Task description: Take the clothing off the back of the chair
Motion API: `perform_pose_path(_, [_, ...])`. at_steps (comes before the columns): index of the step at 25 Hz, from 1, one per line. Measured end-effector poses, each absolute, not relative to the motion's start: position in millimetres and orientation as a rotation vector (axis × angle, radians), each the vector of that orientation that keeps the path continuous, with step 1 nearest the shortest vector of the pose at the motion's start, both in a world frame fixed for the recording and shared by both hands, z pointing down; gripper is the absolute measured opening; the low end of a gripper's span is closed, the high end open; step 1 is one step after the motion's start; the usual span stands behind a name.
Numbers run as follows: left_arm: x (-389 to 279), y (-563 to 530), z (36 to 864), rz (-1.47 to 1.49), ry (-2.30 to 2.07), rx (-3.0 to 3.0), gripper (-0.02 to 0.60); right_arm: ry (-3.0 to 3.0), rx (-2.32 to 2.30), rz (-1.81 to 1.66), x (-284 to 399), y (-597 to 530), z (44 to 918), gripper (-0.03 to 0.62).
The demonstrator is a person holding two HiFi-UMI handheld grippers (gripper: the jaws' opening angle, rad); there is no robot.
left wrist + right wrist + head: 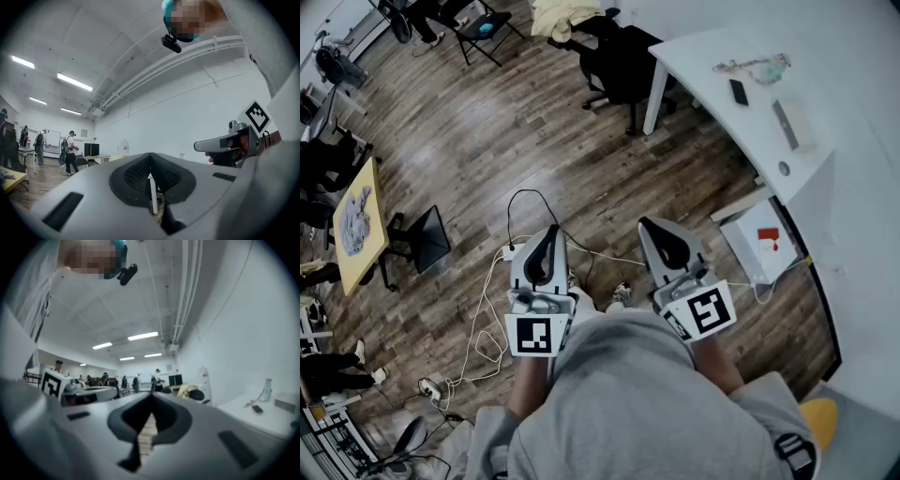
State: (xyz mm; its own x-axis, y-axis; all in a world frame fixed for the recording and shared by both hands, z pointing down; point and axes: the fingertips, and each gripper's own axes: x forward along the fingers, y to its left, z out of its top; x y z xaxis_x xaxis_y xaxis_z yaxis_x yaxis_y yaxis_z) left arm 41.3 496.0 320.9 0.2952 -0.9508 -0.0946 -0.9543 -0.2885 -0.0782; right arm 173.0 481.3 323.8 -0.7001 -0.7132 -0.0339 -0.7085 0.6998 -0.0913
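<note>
Your left gripper (548, 234) and right gripper (651, 229) are pale grey with black pads, and each is patterned with black-and-white squares on the near end. Your sweater (647, 403) is plain grey. The floor (487, 122) is brown wood planking with a streaky grain. At the far side, the clothing (562, 17) is pale yellow and the chair (623, 66) under it is black. The table (834, 94) on the right is white. The small table (358, 220) on the left has a yellow top. The cable (483, 309) near you is white.

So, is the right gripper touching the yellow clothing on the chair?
Apart. The head view shows much floor between the right gripper and the yellow clothing on the chair.
</note>
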Motion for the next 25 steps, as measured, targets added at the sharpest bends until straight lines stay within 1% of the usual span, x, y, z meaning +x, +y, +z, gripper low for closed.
perform_pose_path(6, [51,506,327,-0.007,1.83,-2.429,0.034,2.846,-1.171,-0.112,181,484,325,0.034])
perform_pose_path(20, [44,492,330,0.025,1.867,-2.405,0.034,2.887,-1.139,-0.117,168,473,331,0.032])
perform_pose_path(25, [29,476,335,0.049,1.861,-2.419,0.034,2.878,-1.157,-0.122,153,459,331,0.032])
